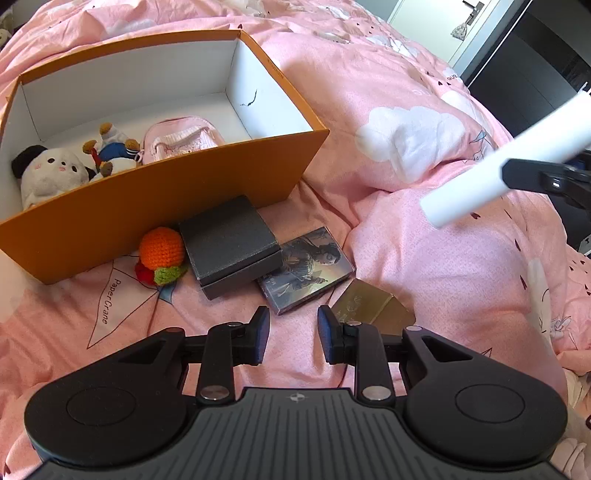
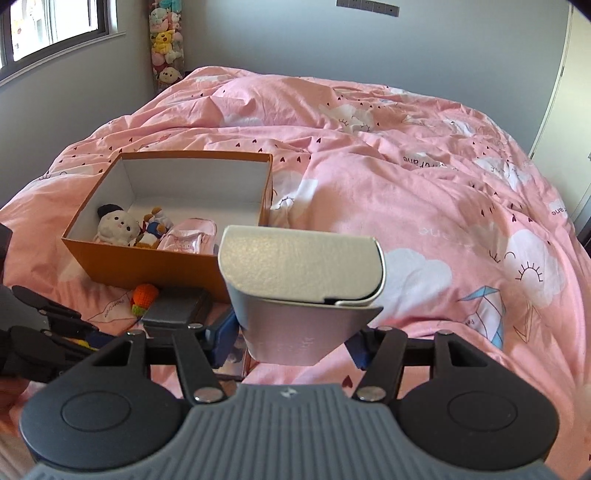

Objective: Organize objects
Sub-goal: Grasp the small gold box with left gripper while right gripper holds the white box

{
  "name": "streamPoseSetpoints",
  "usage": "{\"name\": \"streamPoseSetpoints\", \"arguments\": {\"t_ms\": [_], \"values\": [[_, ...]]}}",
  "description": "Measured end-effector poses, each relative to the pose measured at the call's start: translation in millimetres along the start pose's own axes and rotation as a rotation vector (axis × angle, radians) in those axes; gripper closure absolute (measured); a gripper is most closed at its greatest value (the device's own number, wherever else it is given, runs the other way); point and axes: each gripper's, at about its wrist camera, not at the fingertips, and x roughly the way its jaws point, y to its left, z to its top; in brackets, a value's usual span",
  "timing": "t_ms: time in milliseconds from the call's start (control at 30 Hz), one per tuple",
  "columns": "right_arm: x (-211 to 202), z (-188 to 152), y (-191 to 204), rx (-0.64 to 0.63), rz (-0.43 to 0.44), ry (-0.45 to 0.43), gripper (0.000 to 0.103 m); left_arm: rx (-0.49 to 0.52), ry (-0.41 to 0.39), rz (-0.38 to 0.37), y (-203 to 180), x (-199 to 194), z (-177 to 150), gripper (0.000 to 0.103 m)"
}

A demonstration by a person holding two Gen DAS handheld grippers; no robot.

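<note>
An orange box [image 1: 177, 192] with white inside lies on the pink bed and holds a panda plush [image 1: 48, 173], a small bear toy [image 1: 110, 146] and a pink pouch [image 1: 181, 140]. In front of it lie a crocheted orange toy [image 1: 162, 254], a dark grey box [image 1: 229, 243], a picture card case [image 1: 306, 269] and a gold packet [image 1: 373, 306]. My left gripper [image 1: 293, 332] is open and empty, just above the bed near the card case. My right gripper [image 2: 291, 343] is shut on a white-grey flat case [image 2: 303, 277], held above the bed; that case [image 1: 509, 158] also shows in the left wrist view.
The rumpled pink duvet [image 2: 406, 177] covers the whole bed. A column of plush toys [image 2: 166, 44] stands in the far corner by a window [image 2: 55, 26]. A dark doorway [image 1: 535, 74] is off the bed's right side.
</note>
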Motion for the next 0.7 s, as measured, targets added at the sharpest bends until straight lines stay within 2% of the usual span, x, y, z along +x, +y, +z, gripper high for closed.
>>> {"name": "streamPoseSetpoints", "arguments": {"t_ms": [167,333,533,700], "values": [[-13,-5,3,-0.060,0.042,0.055,0.041,-0.003,-0.010,0.001,-1,-1,0,0.071],[32,-20,4,-0.056,0.057,0.156,0.041,0.044,-0.007,0.003,-7,3,-1,0.066],[73,-24,2,0.012,0.057,0.158,0.041,0.097,0.010,-0.027,-12,11,-5,0.064],[94,-25,5,0.017,0.037,0.112,0.041,0.178,0.035,-0.044,-23,21,-8,0.057]]}}
